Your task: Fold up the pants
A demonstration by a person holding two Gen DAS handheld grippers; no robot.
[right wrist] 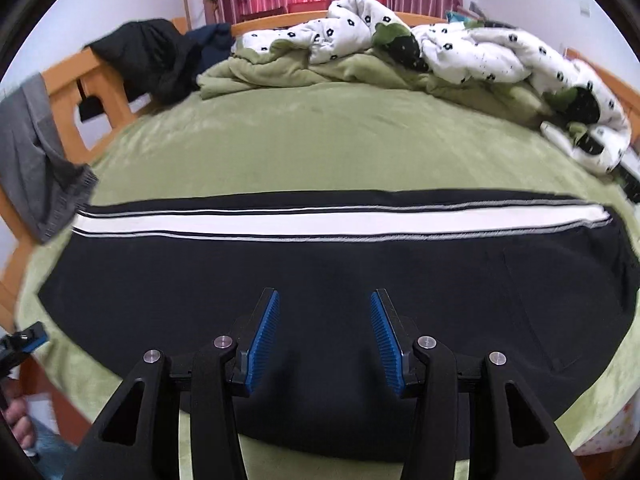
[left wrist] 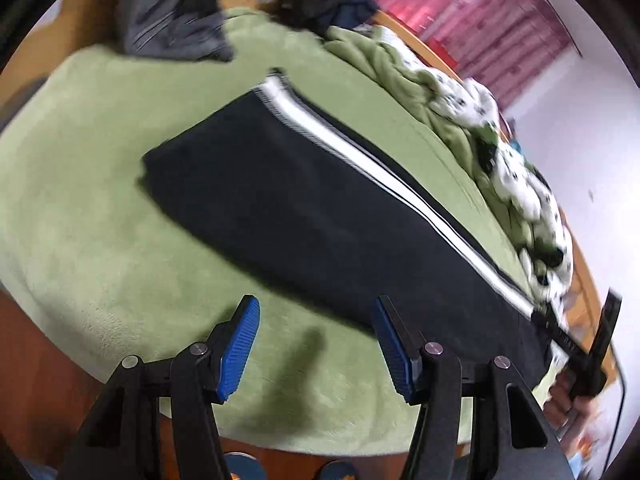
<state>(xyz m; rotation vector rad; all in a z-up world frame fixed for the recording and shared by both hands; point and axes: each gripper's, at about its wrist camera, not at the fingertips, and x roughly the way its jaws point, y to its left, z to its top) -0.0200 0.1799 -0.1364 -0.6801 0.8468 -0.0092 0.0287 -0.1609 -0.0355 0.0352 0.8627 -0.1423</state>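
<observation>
No text, label, brand, number or sign can be read in either wrist view. The only candidate is a row of small pale marks on a dark band (left wrist: 562, 342) at the right edge of the left wrist view, and it is too blurred and too small to tell whether it is lettering at all.

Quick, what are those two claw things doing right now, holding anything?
Left gripper: open, empty, over the green blanket.
Right gripper: open, empty, above the black pants.
</observation>
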